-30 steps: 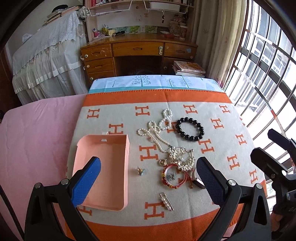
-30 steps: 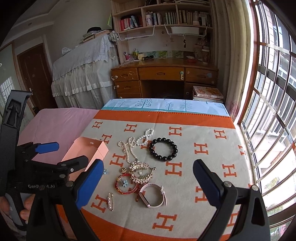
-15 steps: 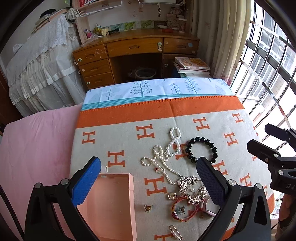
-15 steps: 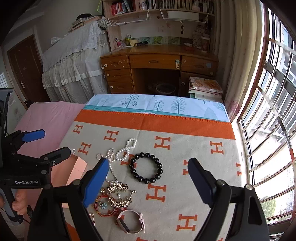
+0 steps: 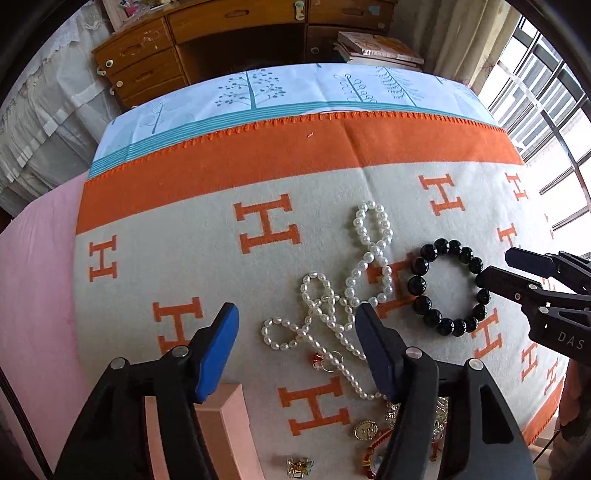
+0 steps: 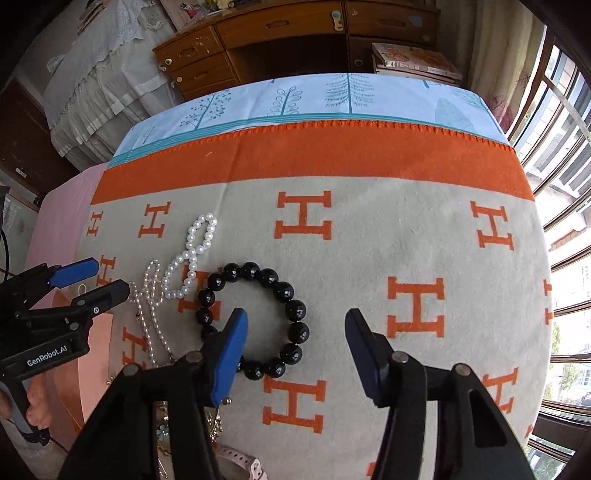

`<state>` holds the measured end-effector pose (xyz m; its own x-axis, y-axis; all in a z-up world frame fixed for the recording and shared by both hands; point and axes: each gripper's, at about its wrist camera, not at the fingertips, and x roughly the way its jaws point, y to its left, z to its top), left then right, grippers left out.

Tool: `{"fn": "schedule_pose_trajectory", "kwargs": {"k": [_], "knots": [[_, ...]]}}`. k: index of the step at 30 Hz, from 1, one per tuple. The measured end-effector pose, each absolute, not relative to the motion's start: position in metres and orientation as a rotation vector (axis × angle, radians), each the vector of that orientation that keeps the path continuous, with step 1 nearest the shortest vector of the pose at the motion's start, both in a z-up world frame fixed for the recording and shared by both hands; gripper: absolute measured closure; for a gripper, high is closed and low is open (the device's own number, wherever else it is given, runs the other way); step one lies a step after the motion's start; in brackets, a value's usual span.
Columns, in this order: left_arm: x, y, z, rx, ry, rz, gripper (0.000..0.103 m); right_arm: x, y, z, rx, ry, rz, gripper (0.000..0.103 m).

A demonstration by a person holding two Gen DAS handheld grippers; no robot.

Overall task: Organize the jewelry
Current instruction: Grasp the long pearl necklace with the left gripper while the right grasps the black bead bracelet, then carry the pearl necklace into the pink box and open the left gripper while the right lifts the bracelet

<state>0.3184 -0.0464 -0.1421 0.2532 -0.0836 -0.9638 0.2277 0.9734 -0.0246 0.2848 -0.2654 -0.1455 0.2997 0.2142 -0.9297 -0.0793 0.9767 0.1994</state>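
Note:
A white pearl necklace (image 5: pixel 332 306) lies looped on the H-patterned blanket (image 5: pixel 184 229); my open, empty left gripper (image 5: pixel 297 328) hovers just over its lower loops. A black bead bracelet (image 6: pixel 255 317) lies to its right, also in the left wrist view (image 5: pixel 448 286). My open, empty right gripper (image 6: pixel 295 332) straddles the bracelet's right side from above. The pink box (image 5: pixel 229 424) sits at lower left, partly hidden by my left gripper. Small gold and red pieces (image 5: pixel 369 432) lie near the bottom edge.
A pink watch strap (image 6: pixel 240 458) lies at the bottom of the right wrist view. Beyond the blanket are a blue tree-print sheet (image 5: pixel 277 92), a wooden desk (image 6: pixel 295 33), stacked books (image 6: pixel 413 61), and windows on the right.
Both grippers have moved forward and down toward the blanket; the jewelry now looks much closer. The left is over the pearls, the right over the black bracelet. Both stay open.

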Motion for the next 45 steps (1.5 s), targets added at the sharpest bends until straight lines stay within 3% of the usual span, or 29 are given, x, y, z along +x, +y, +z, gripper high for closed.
{"fn": "schedule_pose_trajectory", "kwargs": {"k": [11,18,20,22,27,28,45], "knots": [[0.328,-0.061,-0.174,0.226,1.373,-0.246,0.04,0.292,-0.252,-0.167,0.045,1.289,0.206,0.052],[0.335,-0.082,-0.185,0.298,1.398,-0.262,0.057,0.293,-0.245,-0.167,-0.022,1.27,0.189,0.058],[0.336,-0.085,-0.185,0.288,1.415,-0.283,0.068,0.292,-0.242,-0.167,-0.049,1.259,0.176,0.073],[0.337,-0.089,-0.185,0.277,1.423,-0.295,0.088,0.292,-0.244,-0.167,-0.047,1.252,0.179,0.087],[0.332,-0.092,-0.178,0.223,1.395,-0.245,0.092,0.289,-0.251,-0.166,0.02,1.253,0.202,0.088],[0.326,-0.089,-0.172,0.199,1.387,-0.236,0.1,0.288,-0.253,-0.165,0.04,1.255,0.207,0.088],[0.218,0.015,0.025,-0.066,0.991,-0.203,0.1,0.213,-0.237,-0.042,0.12,0.98,0.307,0.088]]}}
